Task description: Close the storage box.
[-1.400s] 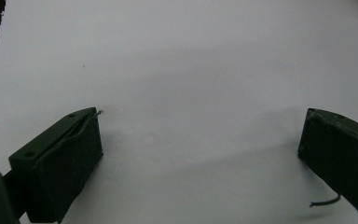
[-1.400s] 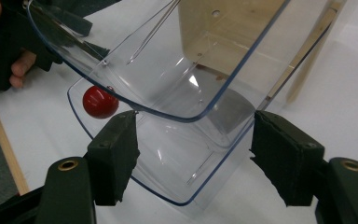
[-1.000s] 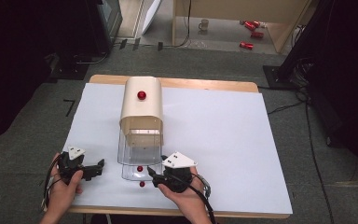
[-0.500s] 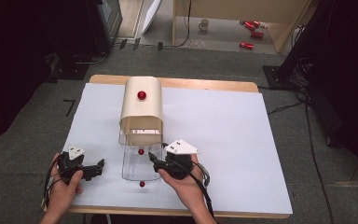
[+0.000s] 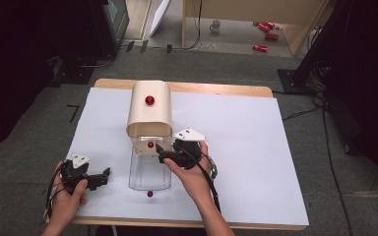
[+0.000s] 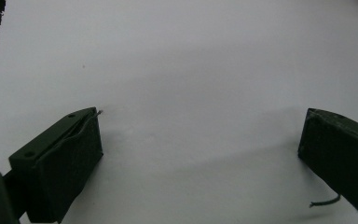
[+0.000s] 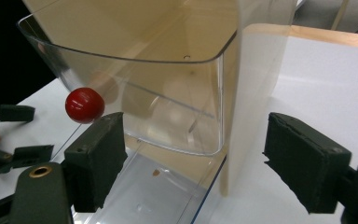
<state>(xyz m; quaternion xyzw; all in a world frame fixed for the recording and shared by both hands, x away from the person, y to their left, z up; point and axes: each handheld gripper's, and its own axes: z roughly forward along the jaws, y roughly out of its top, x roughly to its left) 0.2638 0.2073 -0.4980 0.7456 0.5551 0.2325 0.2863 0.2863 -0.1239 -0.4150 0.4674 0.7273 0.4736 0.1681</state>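
While the left gripper (image 5: 103,176) rests low on the white sheet (image 5: 256,147) near the table's front left corner, its jaws stand spread wide with only bare paper between them in the left gripper view. The right gripper (image 5: 161,153) sits at the right front corner of the cream bread box (image 5: 150,110), its jaws also spread apart and closed on nothing. From the right gripper view, the clear roll-up door (image 7: 135,88) curves up between the jaws, with its small red knob (image 7: 84,105) just above the left-hand jaw and apart from it. The cream side wall (image 7: 256,93) of the box stands between the two jaws, nearer the right-hand one. A clear tray (image 5: 150,172) lies on the sheet in front of the box opening, and a second red knob (image 5: 150,193) sits at its near edge. A third red knob (image 5: 149,100) shows on top of the box.

Beyond the wooden table (image 5: 226,89), grey carpet holds a mug (image 5: 216,24) and several red cans (image 5: 263,35) beside a wooden cabinet. A dark stand base (image 5: 295,78) and loose cables (image 5: 325,113) lie to the right, well clear of the work.
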